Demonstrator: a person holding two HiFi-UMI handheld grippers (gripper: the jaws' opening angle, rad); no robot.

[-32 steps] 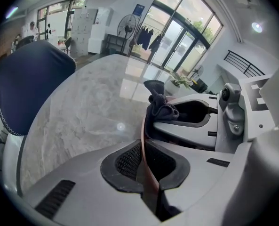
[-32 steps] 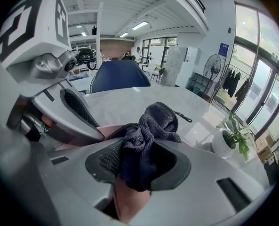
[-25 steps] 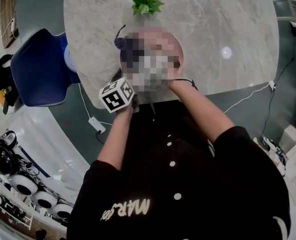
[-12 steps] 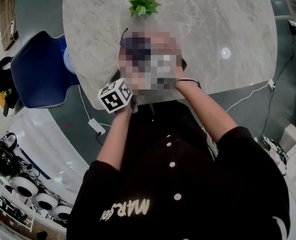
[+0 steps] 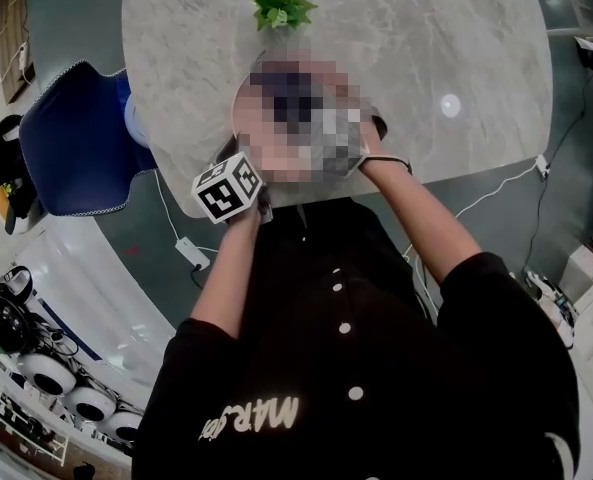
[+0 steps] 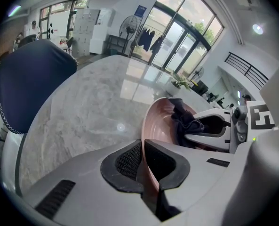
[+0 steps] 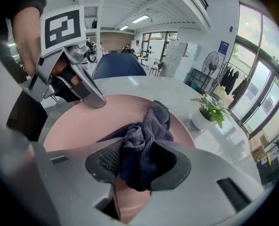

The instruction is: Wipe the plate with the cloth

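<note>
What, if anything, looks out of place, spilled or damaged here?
Nothing stands out. The left gripper clamps the pink plate by its rim, the right gripper holds the dark cloth against the plate's inner face, and the potted plant stands upright on the marble table. No spill or crack shows.

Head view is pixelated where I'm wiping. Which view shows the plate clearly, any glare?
Right gripper view: sharp on the pink round plate and dark blue towelling cloth, edges fisheye-bent. Left gripper view: plate rim sharp, windows bright. Head view: mosaic hides the plate; lamp glare on the grey marble table.
</note>
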